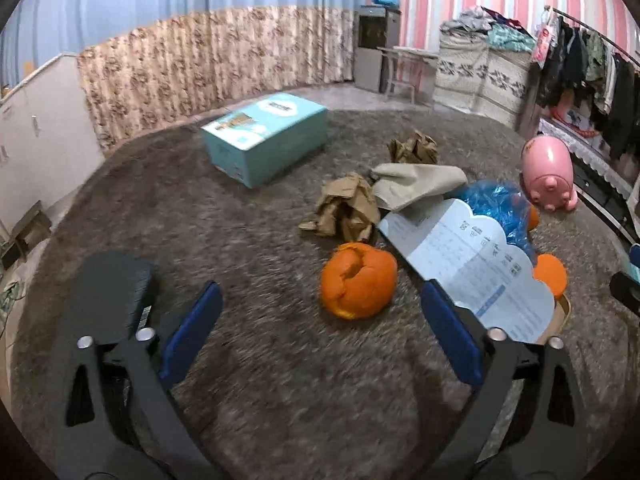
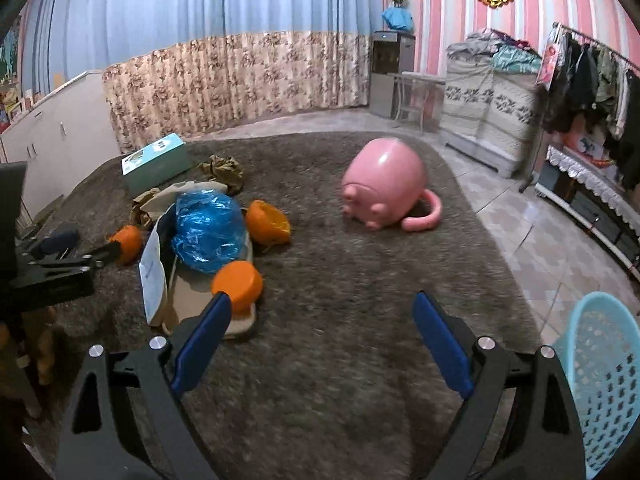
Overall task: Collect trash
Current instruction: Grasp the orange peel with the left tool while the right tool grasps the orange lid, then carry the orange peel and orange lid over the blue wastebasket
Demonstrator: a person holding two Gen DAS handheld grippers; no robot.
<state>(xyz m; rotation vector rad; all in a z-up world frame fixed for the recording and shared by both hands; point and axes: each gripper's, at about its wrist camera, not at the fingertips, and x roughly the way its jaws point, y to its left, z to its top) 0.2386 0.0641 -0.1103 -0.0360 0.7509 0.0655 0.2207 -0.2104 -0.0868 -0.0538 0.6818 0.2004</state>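
Trash lies on a grey shaggy carpet [image 1: 260, 360]. An orange peel [image 1: 358, 280] lies just ahead of my open, empty left gripper [image 1: 320, 292]. Behind it are crumpled brown paper [image 1: 348, 208], a beige cloth [image 1: 416, 184], a blue plastic bag [image 1: 496, 204] and a printed leaflet [image 1: 476, 268]. In the right wrist view my right gripper [image 2: 322, 300] is open and empty; an orange peel cup [image 2: 238, 284] sits by its left fingertip, on flat cardboard [image 2: 196, 300]. The blue bag [image 2: 208, 232] and more peels [image 2: 266, 222] [image 2: 128, 242] lie beyond.
A teal box [image 1: 266, 136] stands at the carpet's far side. A pink pig-shaped toy [image 2: 384, 184] lies on the carpet. A light blue mesh basket [image 2: 600, 380] stands at the right on tiled floor. Cabinets, curtains and a clothes rack line the room.
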